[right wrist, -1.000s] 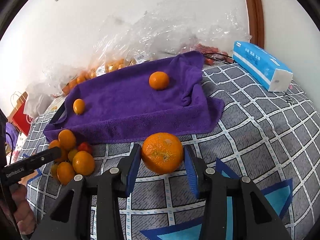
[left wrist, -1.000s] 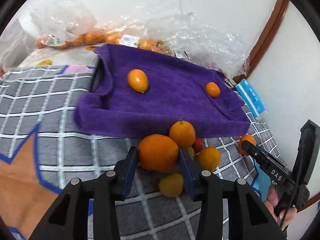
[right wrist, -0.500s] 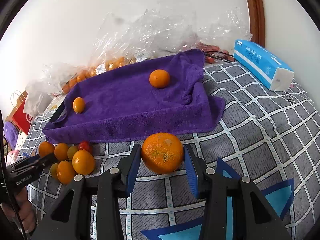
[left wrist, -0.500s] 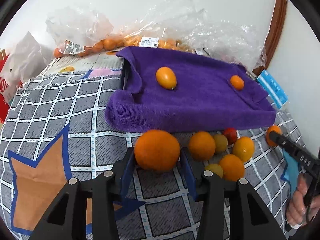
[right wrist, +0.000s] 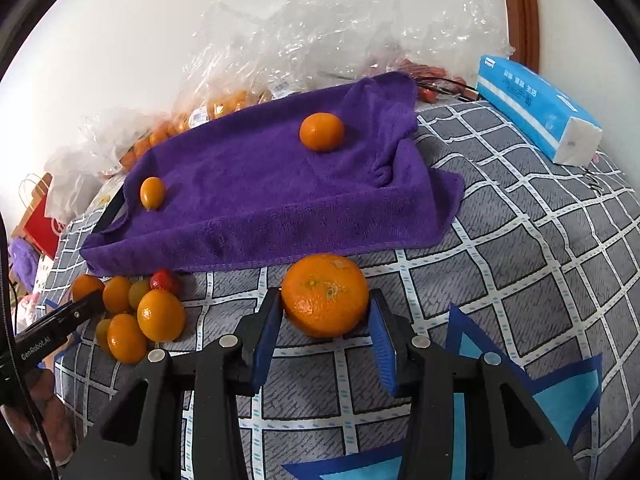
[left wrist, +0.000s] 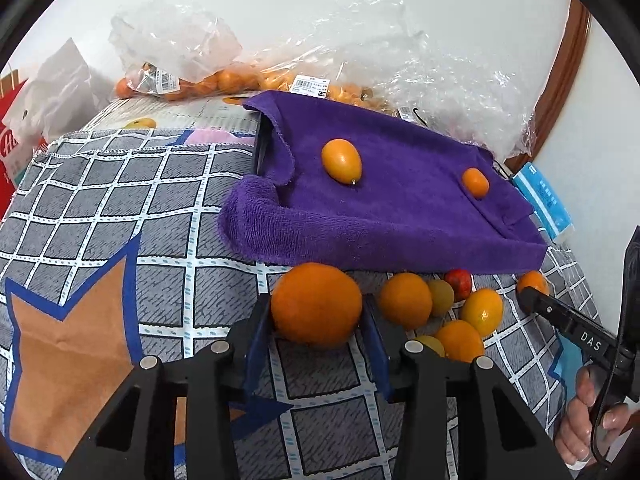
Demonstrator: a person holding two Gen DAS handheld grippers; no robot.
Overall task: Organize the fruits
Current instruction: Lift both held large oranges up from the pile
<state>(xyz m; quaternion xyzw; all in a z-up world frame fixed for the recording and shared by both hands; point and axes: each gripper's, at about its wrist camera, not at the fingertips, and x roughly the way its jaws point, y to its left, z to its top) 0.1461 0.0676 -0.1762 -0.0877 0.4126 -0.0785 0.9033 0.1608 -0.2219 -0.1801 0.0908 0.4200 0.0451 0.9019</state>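
My left gripper (left wrist: 317, 322) is shut on a large orange (left wrist: 316, 304), held in front of the purple towel (left wrist: 400, 216). My right gripper (right wrist: 325, 320) is shut on a second large orange (right wrist: 325, 294), also in front of the towel (right wrist: 256, 184). On the towel lie an oval kumquat (left wrist: 341, 160) and a small tangerine (left wrist: 475, 182); both show in the right wrist view too, the kumquat (right wrist: 152, 192) and the tangerine (right wrist: 321, 131). A pile of small fruits (left wrist: 444, 312) lies on the checked cloth between the grippers; it also shows in the right wrist view (right wrist: 132, 312).
Plastic bags of oranges (left wrist: 224, 80) and crumpled clear plastic (right wrist: 340, 36) line the wall behind the towel. A blue tissue pack (right wrist: 536, 112) lies at the right. A red bag (left wrist: 8, 152) stands at the far left. The checked cloth (right wrist: 540, 248) covers the surface.
My left gripper lifted the large orange out of the fruit pile and carried it left. The right gripper kept its orange and barely moved.
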